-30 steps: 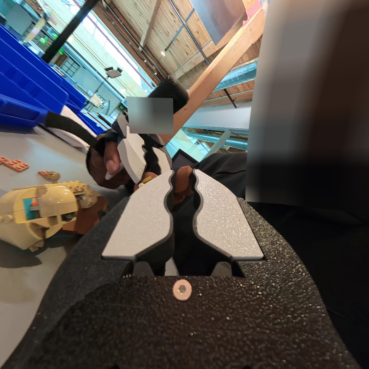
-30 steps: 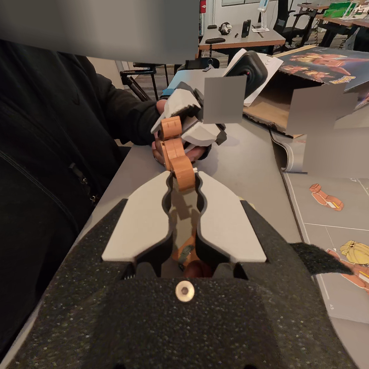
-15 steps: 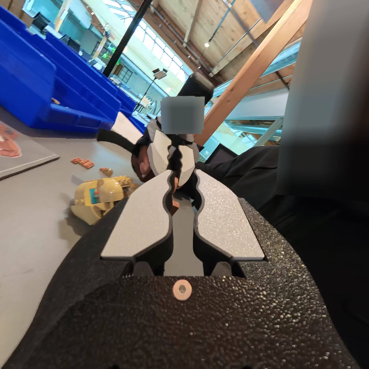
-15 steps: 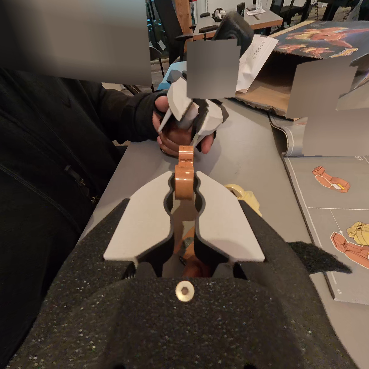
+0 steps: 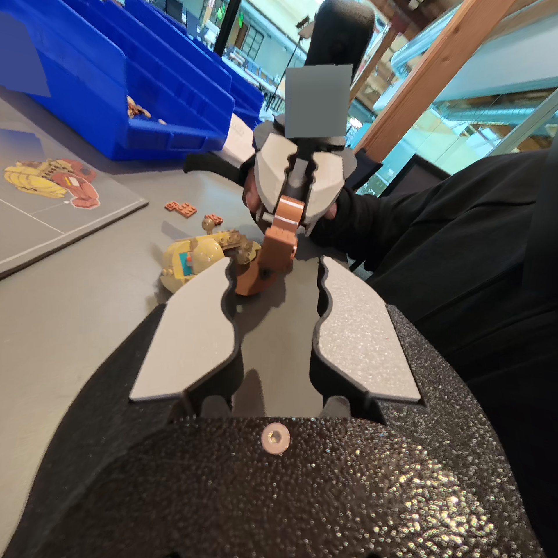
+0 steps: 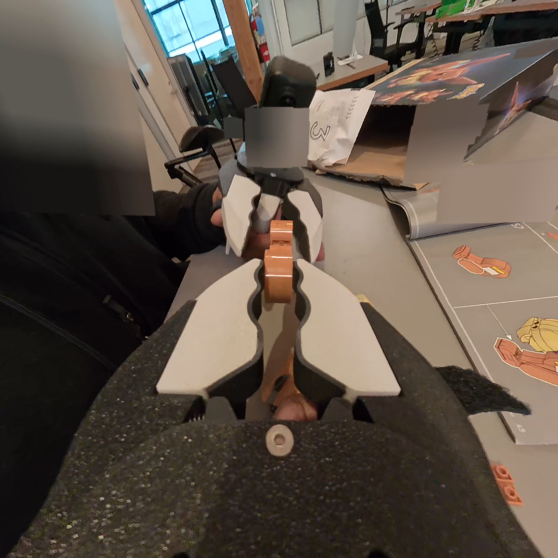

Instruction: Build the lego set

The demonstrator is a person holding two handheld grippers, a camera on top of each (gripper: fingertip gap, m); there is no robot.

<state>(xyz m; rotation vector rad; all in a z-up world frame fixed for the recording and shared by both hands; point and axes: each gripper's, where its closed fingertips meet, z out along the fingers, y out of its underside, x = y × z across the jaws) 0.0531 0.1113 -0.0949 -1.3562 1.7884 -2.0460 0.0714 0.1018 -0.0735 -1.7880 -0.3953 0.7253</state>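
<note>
My right gripper (image 6: pixel 277 271) is shut on a brown brick arm piece (image 6: pixel 279 287), pads pressed on its rounded end. In the left wrist view the same gripper (image 5: pixel 290 208) holds the piece (image 5: pixel 279 241) from above, its lower end hanging near the table. My left gripper (image 5: pixel 274 268) is open wide. The piece's lower end stands between its fingers, close to the left finger (image 5: pixel 211 290), and the pads do not press on it. The right wrist view shows the left gripper (image 6: pixel 276 241) spread open around the piece's far end. A tan brick model (image 5: pixel 193 259) lies on the grey table (image 5: pixel 75 317) just left of the piece.
Blue bins (image 5: pixel 136 90) stand at the back left. Small brown plates (image 5: pixel 181 208) lie near an open instruction booklet (image 5: pixel 60 196), which also shows at the right (image 6: pixel 498 302). A cardboard box (image 6: pixel 392 142) and a white paper bag (image 6: pixel 335 129) stand behind. A person in black sits close. Left and right tips are no more than a few centimetres apart.
My left gripper was shut on the brown piece's end and has opened, letting it go. My right gripper keeps its hold. Both views have tilted down towards the table.
</note>
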